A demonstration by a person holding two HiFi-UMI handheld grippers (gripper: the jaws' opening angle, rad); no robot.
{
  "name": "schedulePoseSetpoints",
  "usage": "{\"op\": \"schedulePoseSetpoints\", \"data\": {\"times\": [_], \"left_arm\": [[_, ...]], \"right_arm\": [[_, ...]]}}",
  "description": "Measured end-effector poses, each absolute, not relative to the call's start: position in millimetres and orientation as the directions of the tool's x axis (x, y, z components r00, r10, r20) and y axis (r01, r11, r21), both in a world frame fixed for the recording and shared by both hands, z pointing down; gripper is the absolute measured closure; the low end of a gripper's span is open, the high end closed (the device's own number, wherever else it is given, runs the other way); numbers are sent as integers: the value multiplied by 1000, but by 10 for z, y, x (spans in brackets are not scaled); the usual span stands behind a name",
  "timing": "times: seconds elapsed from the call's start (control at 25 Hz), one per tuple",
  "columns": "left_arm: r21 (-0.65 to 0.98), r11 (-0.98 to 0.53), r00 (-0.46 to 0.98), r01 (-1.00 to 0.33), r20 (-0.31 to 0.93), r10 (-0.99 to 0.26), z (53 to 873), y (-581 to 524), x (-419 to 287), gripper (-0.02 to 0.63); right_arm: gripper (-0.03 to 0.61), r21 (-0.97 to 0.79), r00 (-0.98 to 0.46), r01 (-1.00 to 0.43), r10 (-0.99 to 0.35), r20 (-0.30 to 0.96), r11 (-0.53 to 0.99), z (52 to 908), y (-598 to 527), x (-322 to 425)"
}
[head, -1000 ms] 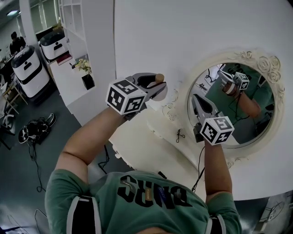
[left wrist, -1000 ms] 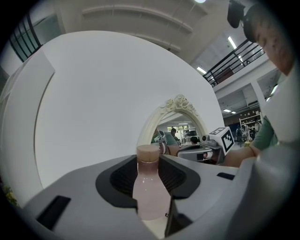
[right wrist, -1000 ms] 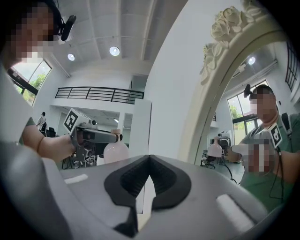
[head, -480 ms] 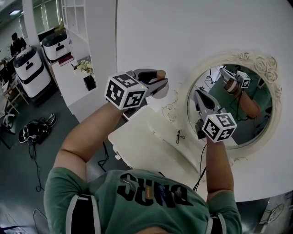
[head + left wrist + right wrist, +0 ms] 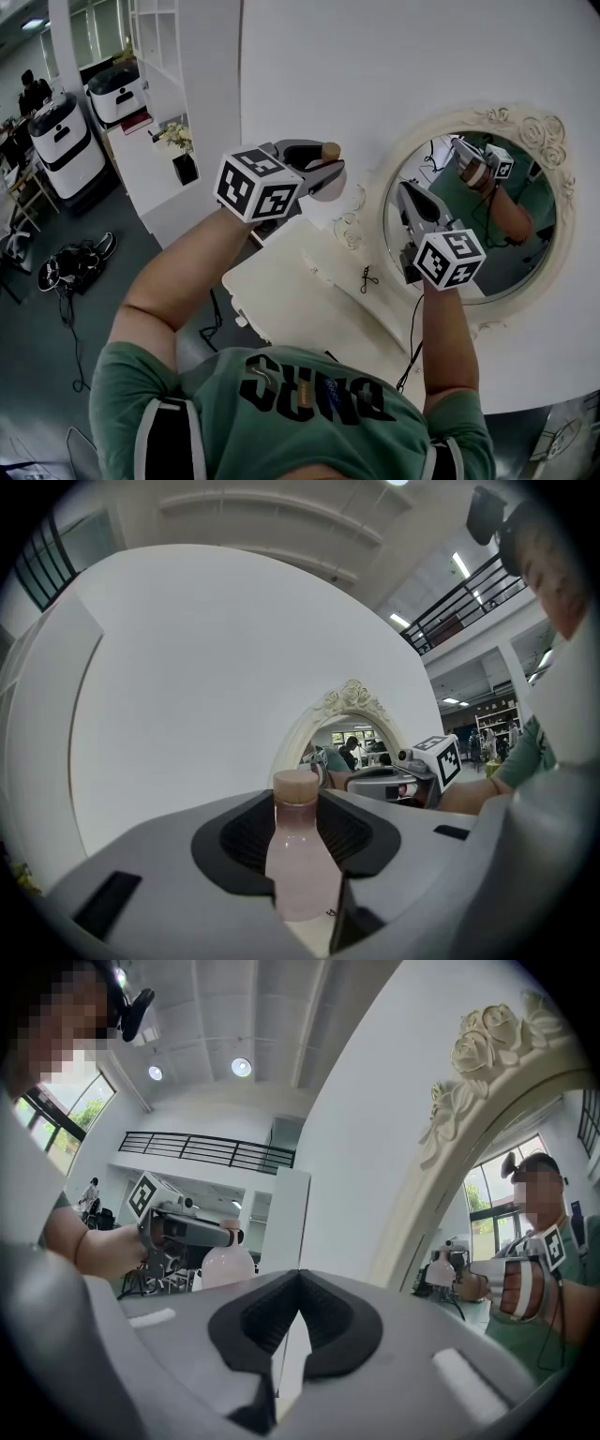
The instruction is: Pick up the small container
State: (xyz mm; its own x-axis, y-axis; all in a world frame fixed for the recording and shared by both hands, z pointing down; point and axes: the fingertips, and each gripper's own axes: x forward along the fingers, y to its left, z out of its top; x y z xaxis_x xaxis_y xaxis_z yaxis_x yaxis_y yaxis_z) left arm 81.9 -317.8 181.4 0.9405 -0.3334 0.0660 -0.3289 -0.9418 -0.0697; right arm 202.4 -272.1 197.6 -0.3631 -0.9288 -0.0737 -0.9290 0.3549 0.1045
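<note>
A small pale pink bottle (image 5: pixel 298 855) with a tan cap is the small container. My left gripper (image 5: pixel 298 829) is shut on its body, holding it upright in the air. In the head view the left gripper (image 5: pixel 328 174) hangs left of the mirror, above the table, with the bottle (image 5: pixel 329 186) between its jaws. The right gripper (image 5: pixel 405 193) is held level in front of the mirror, and its jaws meet at the tips with nothing between them. From the right gripper view, that gripper (image 5: pixel 298 1275) looks past the bottle (image 5: pixel 228 1262) at its left.
An oval mirror (image 5: pixel 525 253) in an ornate cream frame hangs on the white wall. A cream dressing table (image 5: pixel 291 300) below it carries a small black item (image 5: pixel 367 277). At the left are white shelves, a flower vase (image 5: pixel 180 157) and white machines (image 5: pixel 66 141) on the floor.
Both grippers have risen a little. The bottle stays in the left jaws, and the right jaws stay together.
</note>
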Motion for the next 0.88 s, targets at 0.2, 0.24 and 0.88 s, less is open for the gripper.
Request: {"op": "schedulePoseSetpoints", "data": {"times": [0.2, 0.24, 0.88], "left_arm": [[-71, -941, 940, -331, 65, -336, 1797, -3164, 817, 472], [-70, -941, 940, -331, 66, -336, 1797, -3162, 815, 472], [-68, -940, 938, -334, 70, -339, 1826, -3124, 743, 472]], "right_arm": [[569, 106, -366, -928, -928, -71, 358, 1970, -2713, 2018], [569, 105, -366, -928, -928, -71, 358, 1970, -2712, 2016], [571, 153, -355, -928, -931, -82, 340, 1964, -2671, 1949]]}}
